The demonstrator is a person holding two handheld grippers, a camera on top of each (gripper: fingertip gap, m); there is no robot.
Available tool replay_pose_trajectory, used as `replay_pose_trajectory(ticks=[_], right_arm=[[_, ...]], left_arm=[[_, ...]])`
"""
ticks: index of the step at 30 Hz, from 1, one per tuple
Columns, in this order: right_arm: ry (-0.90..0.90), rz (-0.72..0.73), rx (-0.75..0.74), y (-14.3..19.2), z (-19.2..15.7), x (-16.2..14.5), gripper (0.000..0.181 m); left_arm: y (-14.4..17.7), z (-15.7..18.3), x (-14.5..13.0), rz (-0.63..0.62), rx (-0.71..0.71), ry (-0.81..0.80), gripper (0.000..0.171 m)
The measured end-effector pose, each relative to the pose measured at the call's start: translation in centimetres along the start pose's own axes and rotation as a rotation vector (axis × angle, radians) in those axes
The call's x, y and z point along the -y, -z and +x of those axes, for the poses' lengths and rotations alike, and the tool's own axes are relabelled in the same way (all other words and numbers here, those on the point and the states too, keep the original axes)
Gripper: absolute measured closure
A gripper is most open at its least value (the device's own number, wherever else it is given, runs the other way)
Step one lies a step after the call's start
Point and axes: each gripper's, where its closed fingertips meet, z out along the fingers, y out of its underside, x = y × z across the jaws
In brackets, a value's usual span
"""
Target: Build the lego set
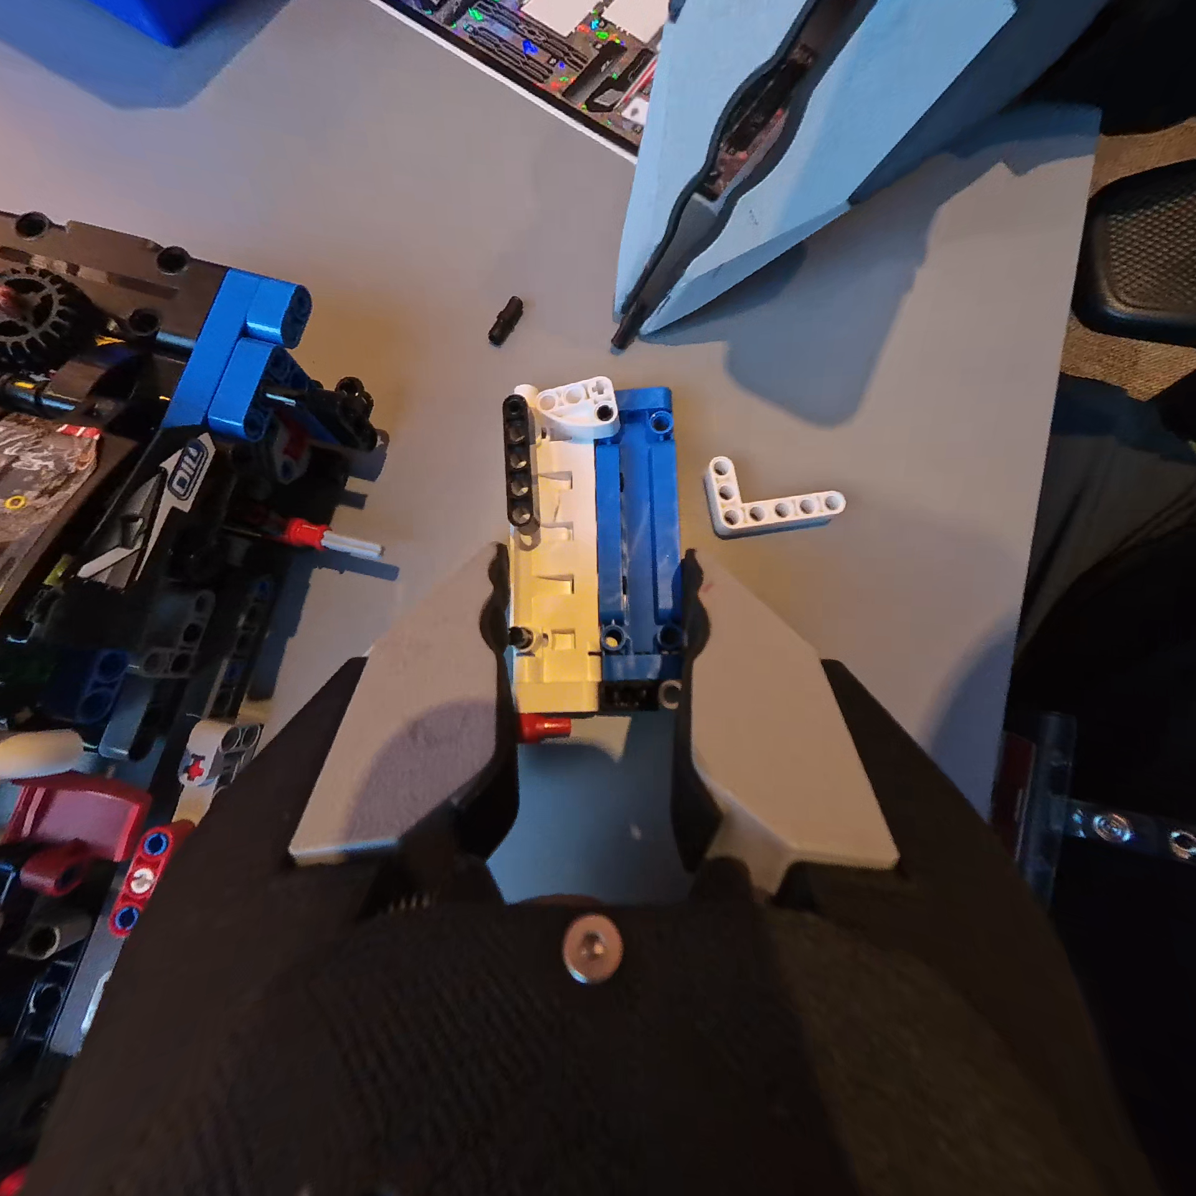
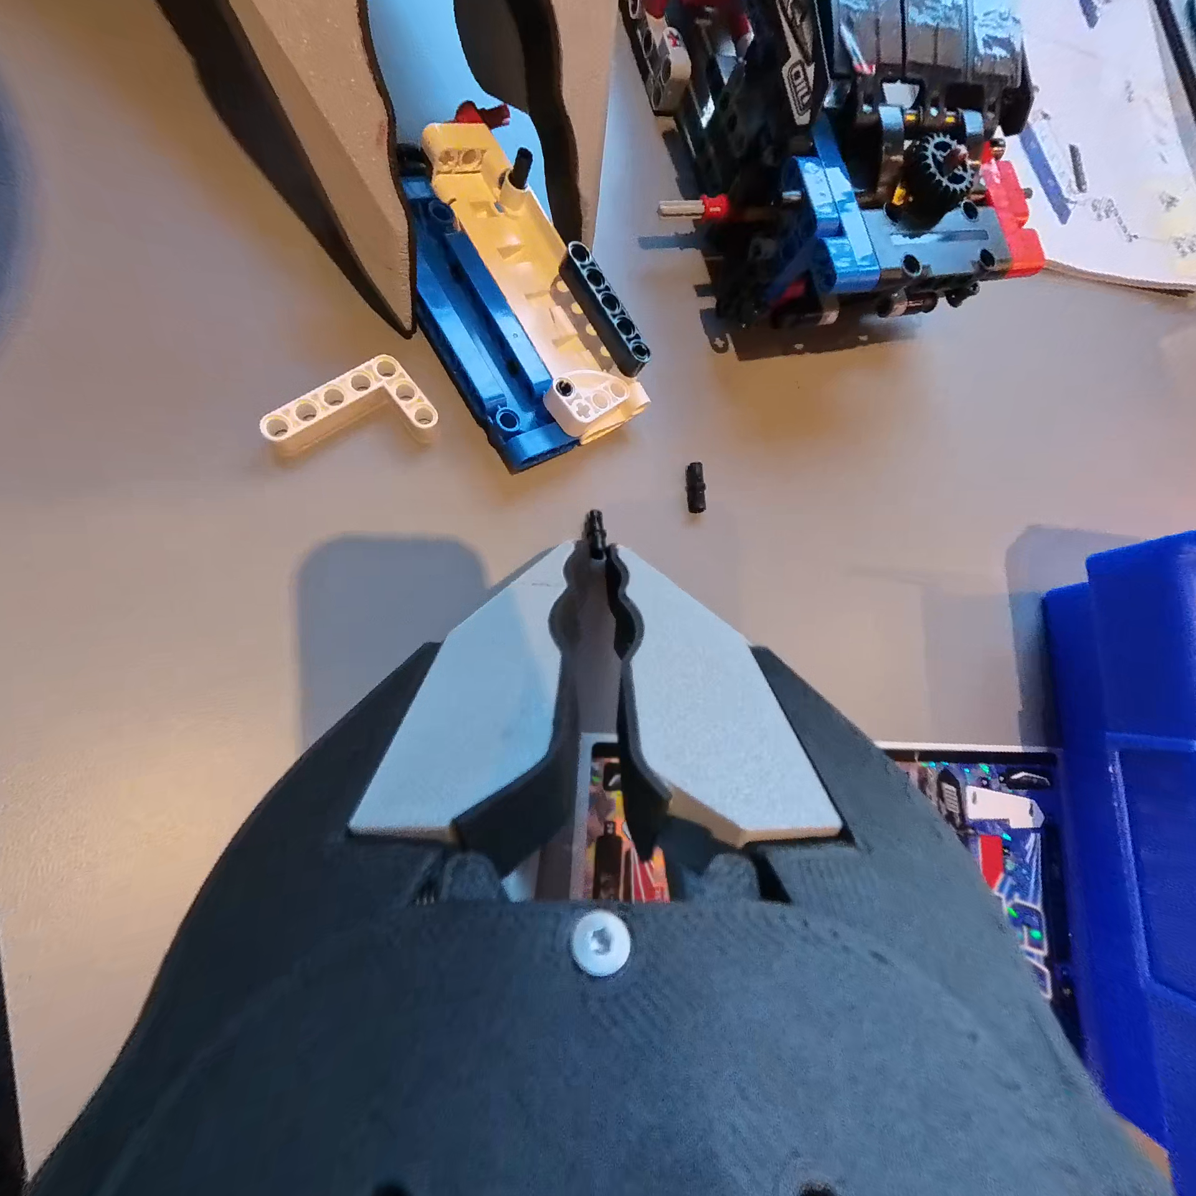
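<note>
We are holding the blue-and-white sub-assembly (image 1: 595,550) with our left gripper (image 1: 592,563) — its jaws are closing on the two long sides of the piece near its lower end, pinning it flat on the pale surface (image 1: 388,194). A black beam (image 1: 521,463) with a row of holes is sitting along the white half, and a small white curved piece (image 1: 579,404) is capping the far end. A red pin (image 1: 543,728) is sticking out at the end nearest the wrist camera.

Our right gripper (image 2: 598,550) is pinching a small black pin (image 2: 594,527) at the very tips of its jaws, which are nearly touching, and it is hovering just short of the sub-assembly's far end. A second black pin (image 2: 695,488) is lying loose on the surface near the gripped one, apart from everything else. A white L-shaped beam (image 2: 353,408) is lying flat just beside the blue half of the sub-assembly, not touching it.

Across the surface, well apart from the piece we are holding, the larger partly built model (image 2: 861,194) is resting — black frame, blue beams, a dark gear (image 2: 941,171) and a red-tipped axle poking out sideways. A printed instruction sheet (image 2: 1100,162) is lying under its far side, a blue bin (image 2: 1132,809) is standing at the right edge, and a glossy sticker sheet (image 2: 984,835) is lying beside that bin.
</note>
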Motion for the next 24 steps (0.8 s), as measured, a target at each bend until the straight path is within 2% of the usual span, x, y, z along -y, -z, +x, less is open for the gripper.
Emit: replay_pose_trajectory(ticks=[5,10,15,24], right_arm=[[0.024,-0.030,0.046,0.6,-0.4,-0.2,0.168],[-0.051,-0.031,0.090,0.9,-0.6,-0.4,0.165],[-0.119,0.104,0.065,1.9,-0.5,2.3,0.166],[-0.270,0.105,0.042,-1.3,-0.4,4.2,0.165]], left_arm=[[0.0,0.0,0.0,0.013,-0.010,-0.001,0.120],[0.0,0.0,0.0,0.029,-0.005,0.004,0.121],[0.1,0.0,0.0,0.040,0.002,0.009,0.121],[0.0,0.1,0.0,0.058,0.024,0.016,0.121]])
